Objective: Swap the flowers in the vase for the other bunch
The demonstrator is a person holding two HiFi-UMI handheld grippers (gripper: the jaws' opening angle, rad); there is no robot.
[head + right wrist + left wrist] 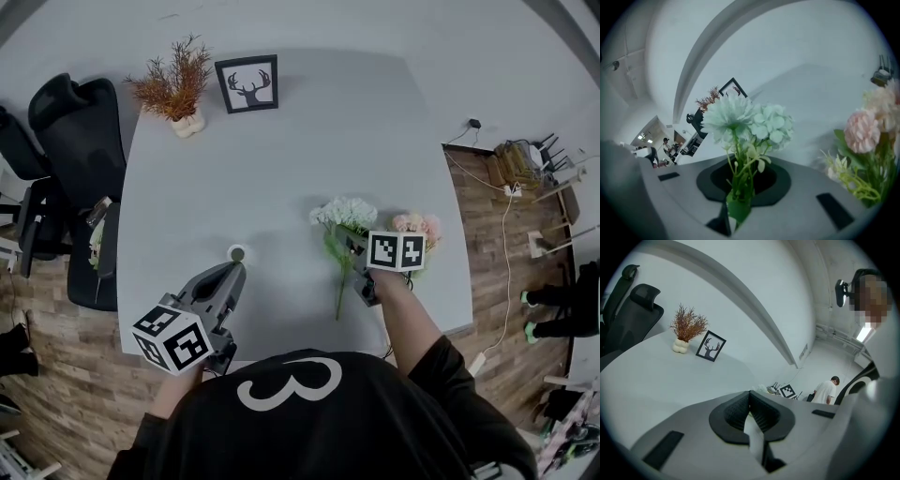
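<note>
Right claw point(740, 185) pinches white bunch point(750, 122), pink bunch point(862, 131) beside; probably insertion step, next aligning stems over vase point(238, 252) that left claw point(751, 416) pinches.

Middle: bare table point(281, 169), open from 12 to 6 o'clock.
11 o'clock: dried plant point(176, 80), framed picture point(247, 84).
7 o'clock: vase point(237, 252), clamped in left gripper point(234, 267).
4 o'clock: white bunch point(344, 214) pinched in right gripper point(351, 242), pink bunch point(418, 225) just beside.

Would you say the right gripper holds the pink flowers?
No, the right gripper clamps the stems of the white flowers; the pink flowers sit apart at the right.
</note>
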